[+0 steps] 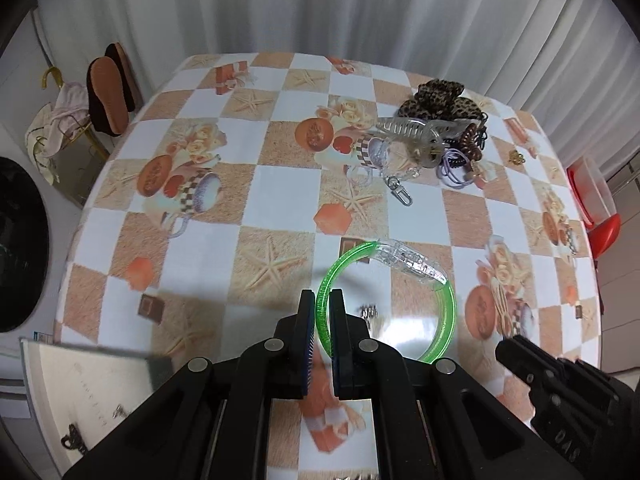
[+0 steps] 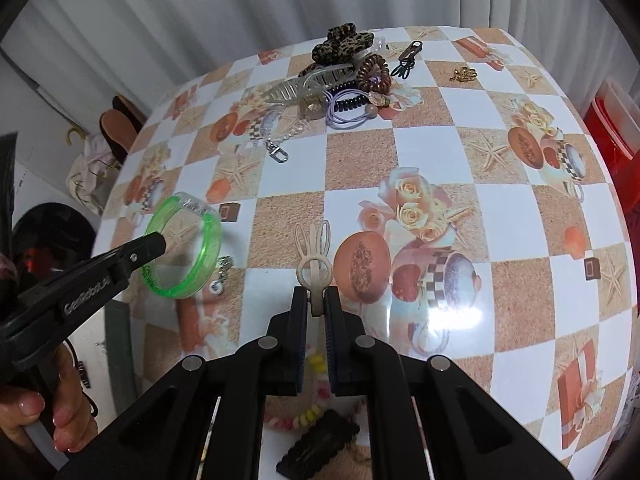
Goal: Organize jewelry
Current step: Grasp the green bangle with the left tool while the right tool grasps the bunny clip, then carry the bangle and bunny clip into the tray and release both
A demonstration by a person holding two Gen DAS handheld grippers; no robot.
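Note:
My left gripper point(image 1: 322, 300) is shut on the rim of a green translucent bangle point(image 1: 446, 312) with a clear clasp and holds it above the table. The bangle point(image 2: 208, 248) and the left gripper point(image 2: 154, 244) also show at the left of the right wrist view. My right gripper point(image 2: 316, 294) is shut on a beige rabbit-shaped hair clip point(image 2: 314, 252), ears pointing away. A pile of jewelry and hair pieces lies at the table's far side: a leopard-print claw clip point(image 1: 438, 98), a clear claw clip point(image 1: 420, 132), coil hair ties point(image 2: 374, 72) and a keychain clasp point(image 1: 400, 194).
The round table point(image 2: 360, 148) has a checkered cloth with starfish and roses. A small gold chain point(image 2: 464, 74) and a black clip point(image 2: 406, 62) lie far right. A candy-bead bracelet point(image 2: 308, 412) and a black snap clip point(image 2: 320, 440) lie under my right gripper. A grey box point(image 1: 80, 392) sits at the near left edge.

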